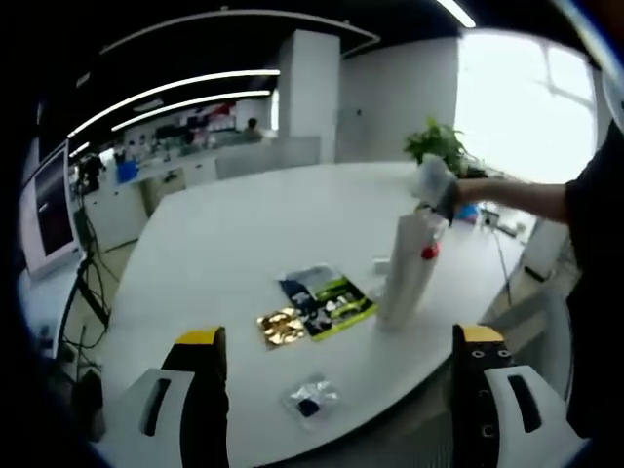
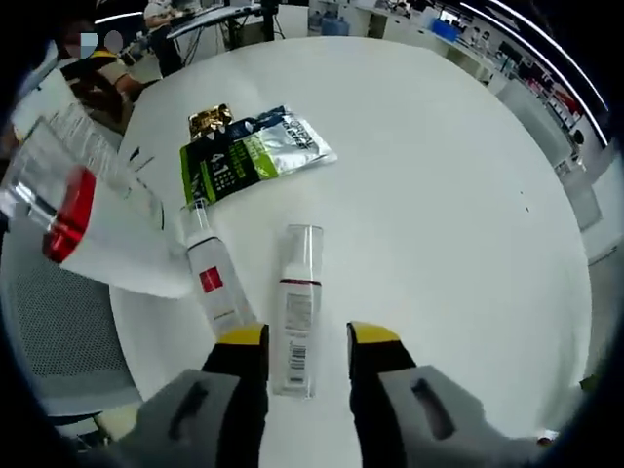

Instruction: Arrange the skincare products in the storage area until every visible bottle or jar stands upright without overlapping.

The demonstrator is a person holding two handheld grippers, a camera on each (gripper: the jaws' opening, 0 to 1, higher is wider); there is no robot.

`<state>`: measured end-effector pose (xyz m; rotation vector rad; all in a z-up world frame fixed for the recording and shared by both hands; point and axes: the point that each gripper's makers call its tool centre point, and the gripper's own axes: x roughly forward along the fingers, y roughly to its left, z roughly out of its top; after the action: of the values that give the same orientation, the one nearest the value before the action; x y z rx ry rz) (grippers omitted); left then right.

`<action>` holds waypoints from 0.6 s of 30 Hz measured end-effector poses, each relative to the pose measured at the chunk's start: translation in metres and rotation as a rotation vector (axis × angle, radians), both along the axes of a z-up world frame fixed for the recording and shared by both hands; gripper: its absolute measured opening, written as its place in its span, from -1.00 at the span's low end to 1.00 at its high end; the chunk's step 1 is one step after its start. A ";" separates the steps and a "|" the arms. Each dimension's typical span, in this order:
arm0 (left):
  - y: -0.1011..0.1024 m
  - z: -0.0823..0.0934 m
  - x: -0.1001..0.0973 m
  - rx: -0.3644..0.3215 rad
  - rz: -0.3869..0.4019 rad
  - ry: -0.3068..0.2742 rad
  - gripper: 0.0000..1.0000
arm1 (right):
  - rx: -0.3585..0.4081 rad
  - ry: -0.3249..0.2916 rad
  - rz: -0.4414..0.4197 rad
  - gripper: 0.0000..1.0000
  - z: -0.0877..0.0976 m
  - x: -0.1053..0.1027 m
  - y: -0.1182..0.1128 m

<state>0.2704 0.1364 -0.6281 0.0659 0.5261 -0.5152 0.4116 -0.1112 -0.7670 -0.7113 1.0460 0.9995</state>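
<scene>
Right now two slim skincare bottles lie flat on the white tabletop (image 2: 468,175) in the lower middle of the right gripper view. The clear-capped bottle (image 2: 295,312) lies lengthwise between the jaws of the right claw (image 2: 304,341), which sit close on either side of it; whether they already pinch it I cannot tell. The red-labelled bottle (image 2: 212,273) lies just to its left, apart from it. At the left edge a white pouch with a red cap (image 2: 93,229) stands tilted. Above lie a green sachet (image 2: 249,151) and a gold sachet (image 2: 208,120). In the left gripper view the left claw (image 1: 341,375) hangs spread and empty at the frame's bottom, likely waiting clear.
</scene>
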 end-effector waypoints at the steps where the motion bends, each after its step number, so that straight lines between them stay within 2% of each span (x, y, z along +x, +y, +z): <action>1: -0.001 -0.001 -0.001 0.002 0.004 0.003 0.86 | 0.001 0.006 0.005 -0.41 -0.002 0.001 0.002; 7: -0.001 -0.002 -0.003 0.006 0.037 0.010 0.86 | -0.045 0.072 0.006 -0.56 -0.014 -0.001 -0.001; 10: 0.000 -0.001 -0.003 0.008 0.039 0.011 0.86 | -0.043 0.083 0.008 -0.57 -0.016 0.000 0.000; 16: -0.004 -0.001 0.003 0.002 0.011 0.006 0.85 | -0.021 0.087 -0.048 -0.60 -0.015 0.000 -0.001; 18: -0.006 -0.001 0.005 -0.007 -0.008 0.007 0.85 | -0.013 0.057 -0.062 -0.61 -0.013 0.001 -0.003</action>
<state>0.2749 0.1302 -0.6295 0.0598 0.5311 -0.5253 0.4125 -0.1137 -0.7800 -0.6601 1.1184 0.9653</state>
